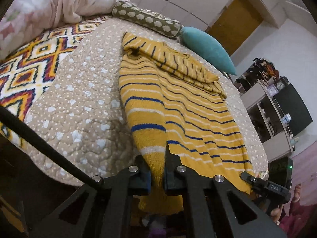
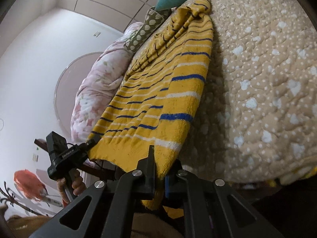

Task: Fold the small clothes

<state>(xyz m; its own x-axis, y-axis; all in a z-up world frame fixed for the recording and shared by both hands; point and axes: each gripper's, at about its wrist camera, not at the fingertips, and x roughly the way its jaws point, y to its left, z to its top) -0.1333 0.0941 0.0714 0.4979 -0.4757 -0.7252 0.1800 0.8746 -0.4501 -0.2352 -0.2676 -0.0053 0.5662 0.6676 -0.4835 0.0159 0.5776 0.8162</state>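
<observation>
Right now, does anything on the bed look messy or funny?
Nothing is broken or spilled. The yellow striped sweater just lies crooked, its far sleeve bunched across the top and its near hem pinched by both grippers.

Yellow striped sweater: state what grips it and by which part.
Both hold the yellow striped sweater by its bottom hem: the left hand-held gripper shut on one corner, the right hand-held gripper shut on the other.

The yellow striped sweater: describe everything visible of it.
The mustard-yellow knit sweater with blue and white stripes lies flat on the beige dotted quilt, its hem at the bed's near edge. Both sleeves look folded over the body, one across the top, one lengthwise. The left gripper and right gripper are each shut on its hem edge.
</observation>
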